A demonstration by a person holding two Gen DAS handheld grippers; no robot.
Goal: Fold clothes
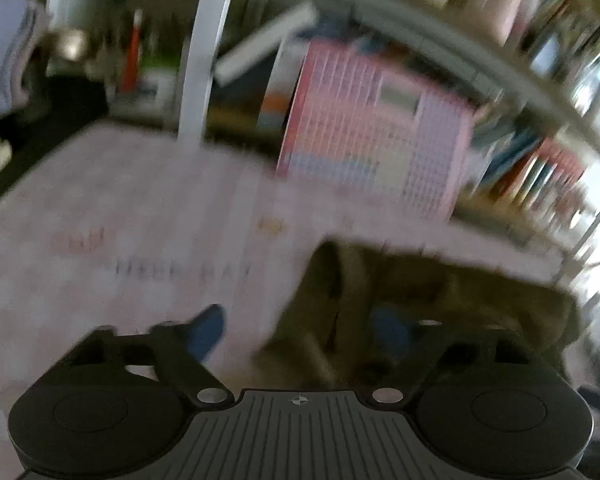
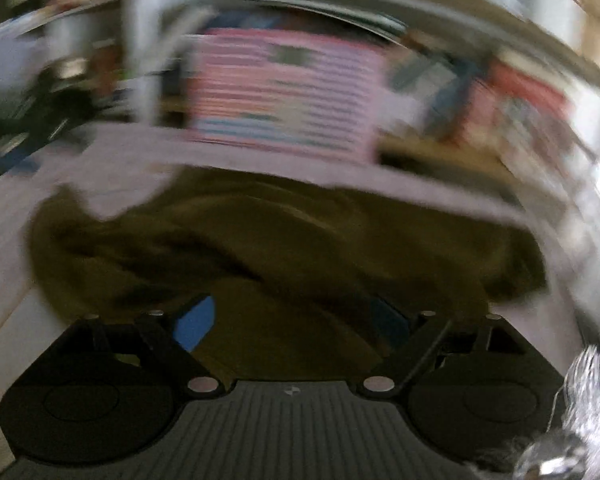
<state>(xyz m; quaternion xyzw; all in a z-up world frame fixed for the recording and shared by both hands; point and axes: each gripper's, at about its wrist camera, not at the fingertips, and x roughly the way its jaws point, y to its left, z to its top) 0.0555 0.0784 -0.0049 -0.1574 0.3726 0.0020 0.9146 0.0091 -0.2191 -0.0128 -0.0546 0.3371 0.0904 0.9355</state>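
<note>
One olive garment (image 2: 284, 240), apparently crumpled, on pale counter (image 1: 140, 208); left tool (image 1: 300, 332) and right tool (image 2: 288, 324) both spread wide, empty.

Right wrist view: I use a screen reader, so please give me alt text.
Blurred by motion, an open right gripper points at a crumpled olive-green garment on a pale pink cloth-covered surface, with a pink chart behind.

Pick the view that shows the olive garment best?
Right wrist: the olive garment fills mid-frame, spread across the pink sheet, though blurred. Left wrist catches only its crumpled part at lower right, partly behind the tongs.
</note>
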